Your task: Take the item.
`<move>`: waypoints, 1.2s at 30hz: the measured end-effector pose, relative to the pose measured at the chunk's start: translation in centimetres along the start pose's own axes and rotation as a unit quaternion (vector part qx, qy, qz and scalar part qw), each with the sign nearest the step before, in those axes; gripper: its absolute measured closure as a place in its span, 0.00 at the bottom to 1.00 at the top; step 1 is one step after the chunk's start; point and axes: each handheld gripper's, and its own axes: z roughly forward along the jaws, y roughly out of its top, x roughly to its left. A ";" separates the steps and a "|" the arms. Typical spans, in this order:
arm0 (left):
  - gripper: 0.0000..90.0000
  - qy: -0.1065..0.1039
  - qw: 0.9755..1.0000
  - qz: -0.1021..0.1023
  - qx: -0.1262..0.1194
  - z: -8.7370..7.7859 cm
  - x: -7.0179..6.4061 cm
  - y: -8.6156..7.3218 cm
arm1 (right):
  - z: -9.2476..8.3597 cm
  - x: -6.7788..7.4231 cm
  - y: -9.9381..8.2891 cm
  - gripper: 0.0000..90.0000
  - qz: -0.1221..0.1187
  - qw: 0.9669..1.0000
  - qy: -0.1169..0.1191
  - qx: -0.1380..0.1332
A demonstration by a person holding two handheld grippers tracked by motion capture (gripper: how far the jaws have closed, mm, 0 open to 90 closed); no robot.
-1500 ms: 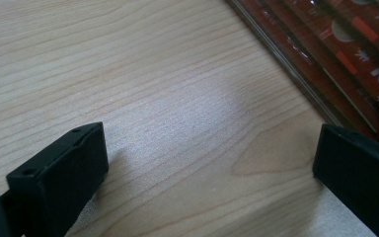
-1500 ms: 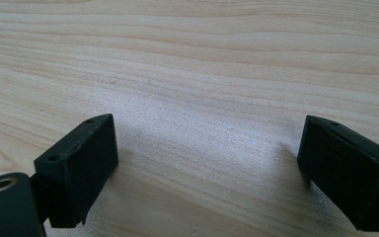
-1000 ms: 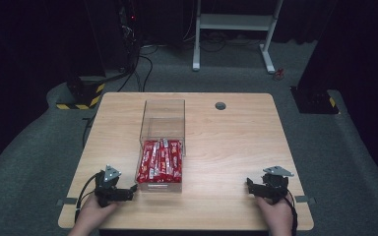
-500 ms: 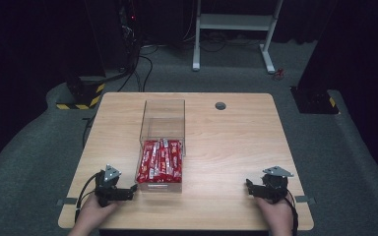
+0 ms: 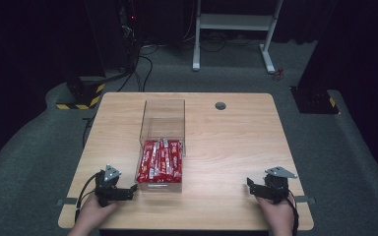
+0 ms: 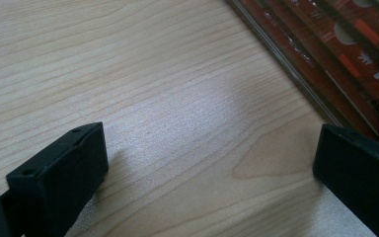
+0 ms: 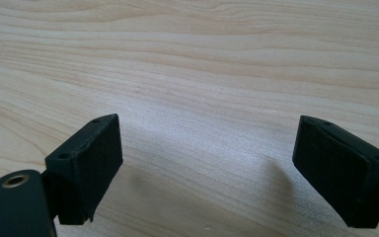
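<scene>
Packets (image 5: 161, 161), red, lie side by side in the near half of a clear box (image 5: 162, 109); the far half of the box holds none. Box position: left of the middle of the table (image 5: 236, 147), long axis running from the near edge toward the far edge.

Left gripper (image 5: 129, 190): resting low at the table surface, just beside the near left corner of the box, pointing toward it. Jaws stand wide apart, with bare wood between them. In the left gripper view (image 6: 209, 168), the box wall and the red packets (image 6: 345, 54) behind it run diagonally past the right-hand jaw, which sits close to the wall; contact cannot be confirmed.

Right gripper (image 5: 251, 186): well apart from the box, near the near right corner of the table, pointing left toward the box. Jaws stand wide apart, nothing between them. The right gripper view (image 7: 207, 163) shows bare wood ahead.

A small round grommet (image 5: 220, 105) sits to the right of the far end of the box.
</scene>
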 end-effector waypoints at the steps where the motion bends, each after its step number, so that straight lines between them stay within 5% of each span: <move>1: 0.01 0.000 1.000 0.000 0.000 0.0 0.0 0.0 | 0.0 0.0 0.0 0.13 0.000 1.000 0.000 0.000; 36: 0.01 0.001 1.000 0.002 0.000 0.0 0.0 0.0 | 0.2 5.3 3.5 0.16 -0.045 0.997 0.050 -0.026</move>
